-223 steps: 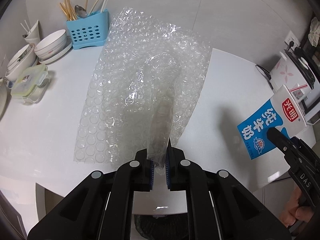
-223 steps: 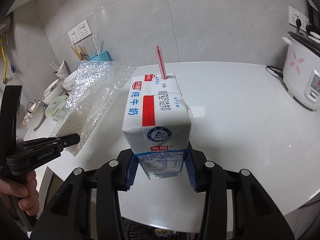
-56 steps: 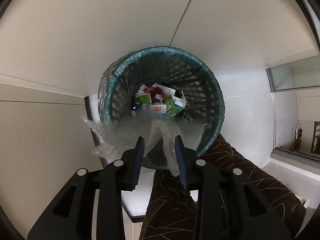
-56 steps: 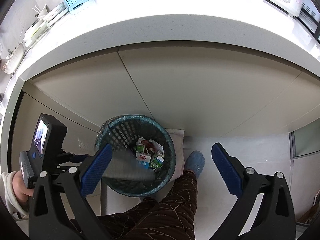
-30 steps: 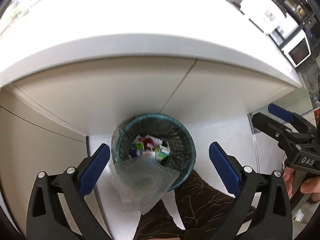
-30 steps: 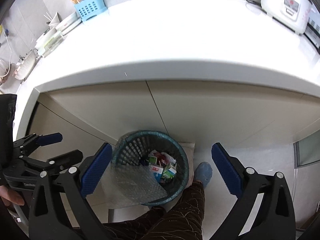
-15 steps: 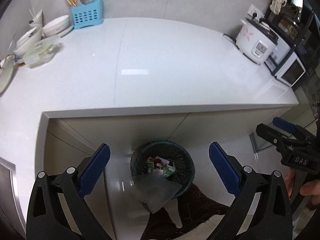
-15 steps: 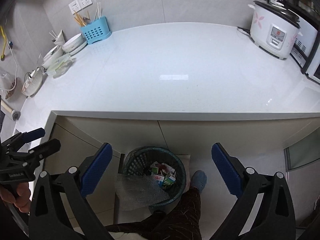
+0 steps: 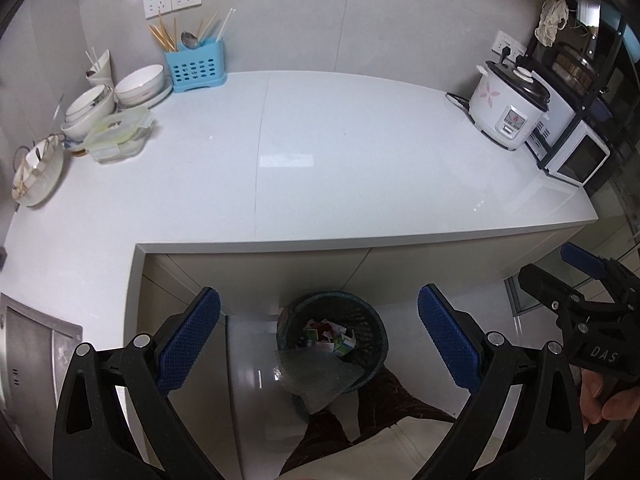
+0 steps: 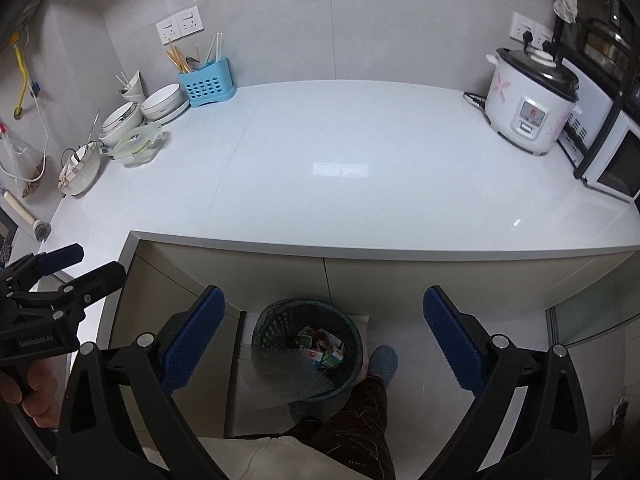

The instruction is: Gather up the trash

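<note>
Counter [image 9: 360,168]: broad white L-shaped top, bare across its middle. The bubble wrap and milk carton that were on or over it seconds ago are gone. Only the rice cooker [image 10: 532,108] at right and the bowls [image 9: 140,84], food box and blue utensil rack [image 9: 196,68] at far left stand on it.

Trash bin [image 10: 276,320]: dark mesh basket on the floor under the counter edge, beside the person's leg and shoe. Cartons lie inside.

Bubble wrap [image 10: 288,380]: draped over the bin's near rim, partly in, partly hanging outside.

Left gripper [image 9: 318,342]: jaws spread wide, empty, now raised high above the bin.

Right gripper [image 10: 324,344]: likewise spread, empty, lifted.

Judgement: both items released and the counter is clear of trash; collection looks nearly finished, though the wrap could slip out and may need tucking in.
</note>
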The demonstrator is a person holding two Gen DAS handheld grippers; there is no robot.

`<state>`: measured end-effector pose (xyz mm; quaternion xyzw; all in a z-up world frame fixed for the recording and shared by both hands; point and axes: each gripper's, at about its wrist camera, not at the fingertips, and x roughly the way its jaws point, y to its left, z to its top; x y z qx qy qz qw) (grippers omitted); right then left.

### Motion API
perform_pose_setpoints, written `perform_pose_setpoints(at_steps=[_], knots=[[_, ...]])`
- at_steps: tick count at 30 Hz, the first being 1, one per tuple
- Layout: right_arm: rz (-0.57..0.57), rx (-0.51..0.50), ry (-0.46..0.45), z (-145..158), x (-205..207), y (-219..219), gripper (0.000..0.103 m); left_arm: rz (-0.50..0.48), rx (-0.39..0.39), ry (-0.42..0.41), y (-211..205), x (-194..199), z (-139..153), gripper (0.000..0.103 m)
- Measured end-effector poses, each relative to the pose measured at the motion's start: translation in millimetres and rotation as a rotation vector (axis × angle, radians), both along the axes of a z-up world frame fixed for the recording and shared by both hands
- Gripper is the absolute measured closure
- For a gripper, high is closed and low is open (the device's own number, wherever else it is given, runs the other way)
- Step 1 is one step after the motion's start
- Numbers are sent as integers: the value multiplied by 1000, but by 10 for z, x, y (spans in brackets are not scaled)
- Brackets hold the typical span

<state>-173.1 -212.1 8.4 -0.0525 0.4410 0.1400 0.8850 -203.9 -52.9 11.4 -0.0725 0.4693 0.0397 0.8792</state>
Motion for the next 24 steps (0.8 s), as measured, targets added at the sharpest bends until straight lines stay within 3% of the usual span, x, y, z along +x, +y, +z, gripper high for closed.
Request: perform_pose_setpoints(at_steps=[24], knots=[[-21, 1, 14, 20, -7, -37, 8, 13, -19, 15, -13, -12, 9, 6]])
